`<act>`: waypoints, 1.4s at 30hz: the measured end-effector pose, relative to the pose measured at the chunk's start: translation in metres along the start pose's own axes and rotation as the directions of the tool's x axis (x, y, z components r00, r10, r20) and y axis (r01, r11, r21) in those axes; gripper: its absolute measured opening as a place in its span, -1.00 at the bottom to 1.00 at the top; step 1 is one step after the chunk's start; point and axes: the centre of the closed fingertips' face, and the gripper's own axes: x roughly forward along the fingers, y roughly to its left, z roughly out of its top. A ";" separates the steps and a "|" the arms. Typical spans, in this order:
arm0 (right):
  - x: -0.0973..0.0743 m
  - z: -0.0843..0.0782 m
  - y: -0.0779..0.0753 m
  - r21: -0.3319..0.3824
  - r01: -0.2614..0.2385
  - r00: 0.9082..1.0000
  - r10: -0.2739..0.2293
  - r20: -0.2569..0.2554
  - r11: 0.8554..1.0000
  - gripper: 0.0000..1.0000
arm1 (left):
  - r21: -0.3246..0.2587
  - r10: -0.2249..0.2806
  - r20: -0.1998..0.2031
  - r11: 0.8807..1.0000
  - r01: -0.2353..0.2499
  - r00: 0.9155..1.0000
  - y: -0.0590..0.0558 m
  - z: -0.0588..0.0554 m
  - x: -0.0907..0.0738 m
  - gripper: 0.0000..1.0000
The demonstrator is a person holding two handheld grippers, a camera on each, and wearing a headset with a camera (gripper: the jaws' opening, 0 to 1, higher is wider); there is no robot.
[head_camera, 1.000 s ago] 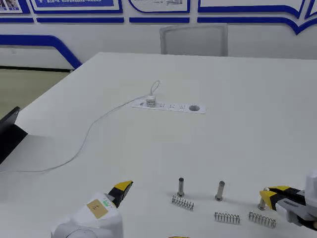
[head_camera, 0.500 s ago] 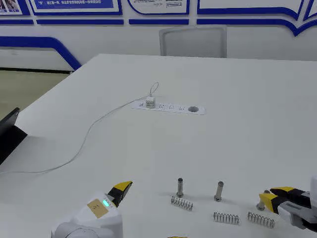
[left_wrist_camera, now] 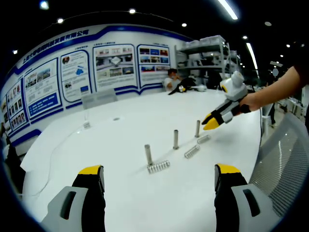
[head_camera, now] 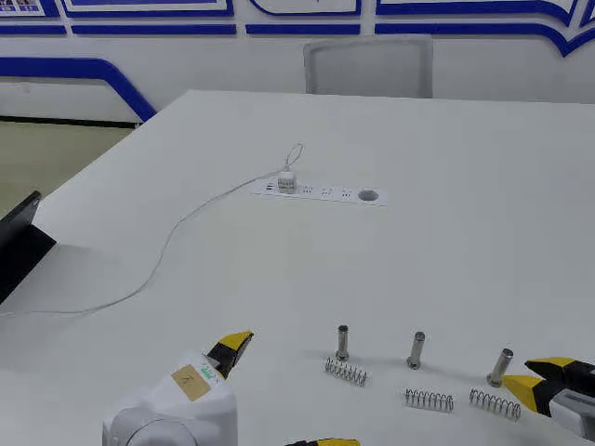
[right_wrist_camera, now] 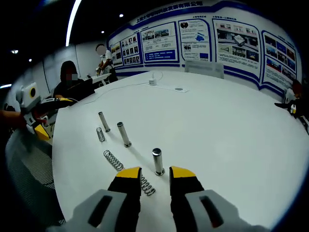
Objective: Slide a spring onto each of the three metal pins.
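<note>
Along the bottom of the head view, my left gripper (head_camera: 277, 394) gapes wide and empty; three upright metal pins (head_camera: 416, 349) stand mid-frame, a spring (head_camera: 429, 400) lying just below each; my right gripper (head_camera: 537, 375), narrowly parted, holds nothing.

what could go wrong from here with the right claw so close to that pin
1. The right claw sits close beside the nearest pin, which stands upright and looks unfixed; a nudge could topple it.
2. Its spring lies flat on the table; a skewed pinch might flick it away.
3. The left claw is wide open and apart from that pin, so nothing steadies it for threading.
</note>
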 end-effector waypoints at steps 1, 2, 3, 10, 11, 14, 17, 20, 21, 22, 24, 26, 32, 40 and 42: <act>0.001 -0.002 0.005 -0.018 -0.022 1.000 0.022 -0.006 1.000 -0.53 | -0.003 0.000 -0.002 1.000 0.000 1.000 0.000 -0.001 0.000 0.94; 0.002 -0.003 0.008 -0.031 -0.034 0.999 0.034 -0.013 0.999 -0.53 | -0.004 0.000 -0.004 1.000 0.000 1.000 0.000 -0.001 0.000 0.94; 0.003 -0.004 0.010 -0.040 -0.042 0.999 0.041 -0.018 0.998 -0.53 | -0.004 0.000 -0.005 1.000 0.000 1.000 0.000 -0.002 0.001 0.94; 0.015 -0.027 0.015 -0.103 -0.101 0.991 0.092 -0.095 0.989 -0.52 | 0.000 -0.009 -0.022 1.000 0.009 1.000 -0.002 -0.006 0.002 0.94; 0.017 -0.029 0.014 -0.104 -0.109 0.990 0.098 -0.101 0.989 -0.52 | 0.002 -0.012 -0.026 1.000 0.012 1.000 -0.002 -0.007 0.002 0.94; 0.018 -0.034 0.013 -0.098 -0.122 0.988 0.111 -0.111 0.988 -0.52 | 0.006 -0.018 -0.037 1.000 0.018 0.999 -0.004 -0.009 0.003 0.94; 0.016 -0.031 0.013 -0.098 -0.134 0.988 0.124 -0.097 0.986 -0.53 | 0.009 -0.023 -0.048 1.000 0.024 0.999 -0.005 -0.011 0.004 0.94; 0.014 -0.031 0.012 -0.114 -0.144 0.987 0.134 -0.094 0.983 -0.56 | 0.012 -0.030 -0.059 0.999 0.030 0.998 -0.006 -0.014 0.004 0.94; 0.014 -0.031 0.013 -0.119 -0.149 0.986 0.139 -0.093 0.982 -0.58 | 0.014 -0.032 -0.062 0.999 0.032 0.998 -0.007 -0.014 0.004 0.94; 0.013 -0.031 0.014 -0.121 -0.157 0.985 0.147 -0.092 0.980 -0.59 | 0.015 -0.034 -0.067 0.999 0.035 0.997 -0.007 -0.016 0.005 0.94; 0.013 -0.031 0.016 -0.137 -0.165 0.984 0.154 -0.091 0.977 -0.61 | 0.019 -0.036 -0.075 0.999 0.037 0.997 -0.008 -0.017 0.005 0.94; 0.013 -0.031 0.017 -0.157 -0.170 0.983 0.157 -0.093 0.973 -0.64 | 0.021 -0.037 -0.076 0.999 0.039 0.996 -0.008 -0.017 0.005 0.94; 0.014 -0.032 0.016 -0.187 -0.183 0.981 0.167 -0.098 0.965 -0.68 | 0.027 -0.038 -0.087 0.999 0.041 0.996 -0.009 -0.019 0.004 0.94; 0.011 -0.035 0.018 -0.199 -0.198 0.978 0.180 -0.105 0.960 -0.77 | 0.032 -0.040 -0.088 0.999 0.043 0.995 -0.010 -0.019 0.004 0.93; 0.010 -0.036 0.020 -0.202 -0.203 0.977 0.184 -0.110 0.958 -0.77 | 0.035 -0.042 -0.091 0.998 0.045 0.995 -0.011 -0.020 0.004 0.93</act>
